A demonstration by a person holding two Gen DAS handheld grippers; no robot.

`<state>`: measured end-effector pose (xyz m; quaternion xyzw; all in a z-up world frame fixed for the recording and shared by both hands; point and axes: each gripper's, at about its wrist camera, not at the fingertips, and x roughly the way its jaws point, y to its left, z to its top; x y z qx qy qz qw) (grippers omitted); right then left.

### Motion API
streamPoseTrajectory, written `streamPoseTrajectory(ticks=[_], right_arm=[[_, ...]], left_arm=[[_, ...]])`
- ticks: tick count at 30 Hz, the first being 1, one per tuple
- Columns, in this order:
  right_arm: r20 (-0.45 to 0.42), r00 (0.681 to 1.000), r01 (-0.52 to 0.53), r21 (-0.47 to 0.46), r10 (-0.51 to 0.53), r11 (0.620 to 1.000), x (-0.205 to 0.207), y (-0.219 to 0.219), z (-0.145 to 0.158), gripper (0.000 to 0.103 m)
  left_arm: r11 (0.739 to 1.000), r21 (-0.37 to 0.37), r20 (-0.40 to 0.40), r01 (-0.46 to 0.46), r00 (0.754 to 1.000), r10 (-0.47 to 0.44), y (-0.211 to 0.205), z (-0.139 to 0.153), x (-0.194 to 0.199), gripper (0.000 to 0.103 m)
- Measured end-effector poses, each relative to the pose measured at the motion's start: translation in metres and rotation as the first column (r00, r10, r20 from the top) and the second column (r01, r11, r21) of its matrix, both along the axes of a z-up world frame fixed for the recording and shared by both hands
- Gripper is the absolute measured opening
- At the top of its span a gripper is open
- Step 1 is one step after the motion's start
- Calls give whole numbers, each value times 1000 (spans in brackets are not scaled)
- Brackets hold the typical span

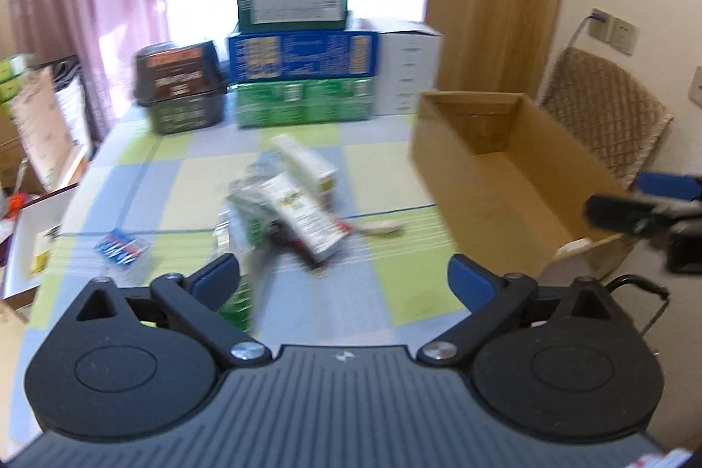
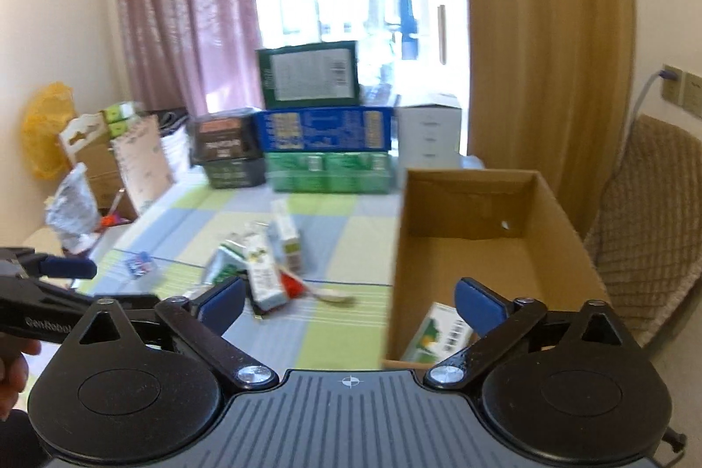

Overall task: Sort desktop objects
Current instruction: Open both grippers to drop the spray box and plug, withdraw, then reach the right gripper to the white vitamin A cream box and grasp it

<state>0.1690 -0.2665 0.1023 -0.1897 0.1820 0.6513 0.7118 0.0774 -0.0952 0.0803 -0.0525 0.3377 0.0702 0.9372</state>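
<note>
Left wrist view showed the left gripper [image 1: 342,277] with its jaws spread wide and nothing between them, hovering over the checked tabletop [image 1: 386,169]. At about twelve o'clock from it lay the pile of small cartons [image 1: 289,205], leaning on one another, with a spoon [image 1: 379,227] at the pile's three o'clock and a blue packet [image 1: 120,248] at its nine o'clock. The cartons looked light, stiff-sided thin card, easily crushed, so a hold across the narrow faces near mid-length seemed safest. The right gripper [image 2: 349,303] also stood wide apart and empty, at the near edge of the cardboard box [image 2: 566,222], where one green carton [image 2: 438,332] already lay.
</note>
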Motion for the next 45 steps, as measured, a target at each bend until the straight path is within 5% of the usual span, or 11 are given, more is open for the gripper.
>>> streamPoseTrajectory(ticks=[17,45], right_arm=[[0,989,-144,-71,145,987,-66,29,-47,101],[-39,985,-170,-197,166,965,-59,153,-144,101]], left_arm=[[988,-2,-63,-157,986,156,102,-37,-55,101],[996,-53,-120,-75,990,69,157,-115,46,101]])
